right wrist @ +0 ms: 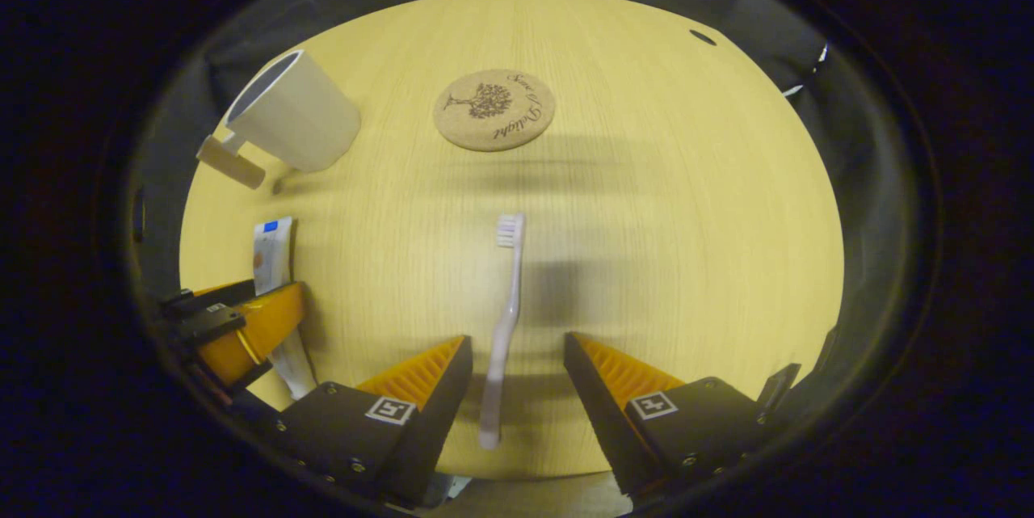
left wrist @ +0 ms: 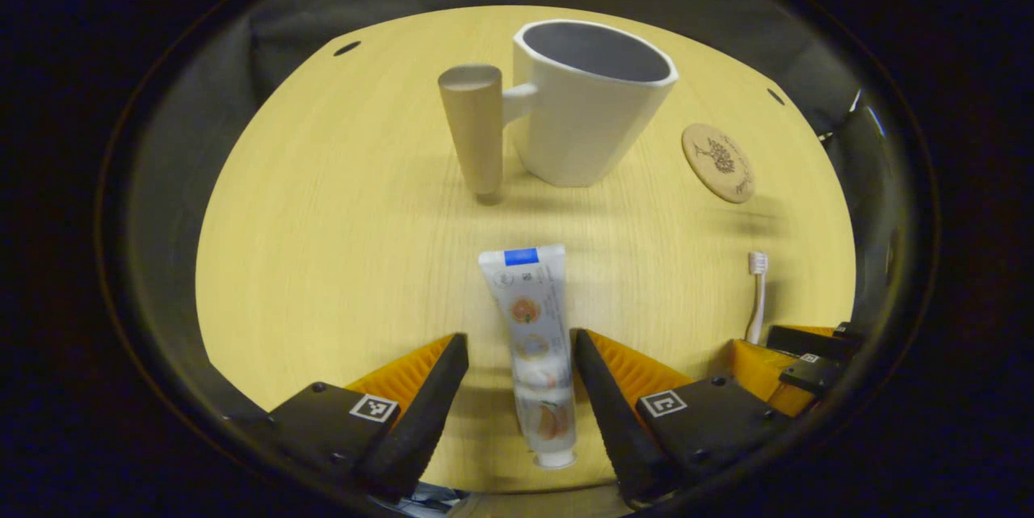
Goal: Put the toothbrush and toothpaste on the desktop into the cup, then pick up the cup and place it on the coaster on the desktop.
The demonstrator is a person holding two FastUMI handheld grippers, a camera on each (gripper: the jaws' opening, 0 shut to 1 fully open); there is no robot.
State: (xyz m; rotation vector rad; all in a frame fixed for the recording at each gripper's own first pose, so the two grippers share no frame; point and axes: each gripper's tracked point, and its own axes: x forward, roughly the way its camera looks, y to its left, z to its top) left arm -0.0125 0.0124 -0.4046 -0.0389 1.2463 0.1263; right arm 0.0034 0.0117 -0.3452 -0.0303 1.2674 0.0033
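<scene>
A white toothpaste tube (left wrist: 533,348) lies flat on the wooden desktop between the spread fingers of my left gripper (left wrist: 517,356), cap end nearest me; the fingers stand apart from it on both sides. Beyond it stands the white cup (left wrist: 586,102) with a wooden handle (left wrist: 475,130). The cork coaster (left wrist: 717,162) lies to its right. In the right gripper view a white toothbrush (right wrist: 505,324) lies between the open fingers of my right gripper (right wrist: 517,356), bristles pointing away, untouched. The coaster (right wrist: 493,109) is straight ahead, the cup (right wrist: 292,124) far left.
The desktop (right wrist: 687,219) is round-looking pale wood, ringed by dark cloth. My left gripper (right wrist: 234,328) shows at the left edge of the right gripper view beside the toothpaste (right wrist: 273,255); my right gripper (left wrist: 796,364) shows at the lower right of the left gripper view by the toothbrush (left wrist: 757,296).
</scene>
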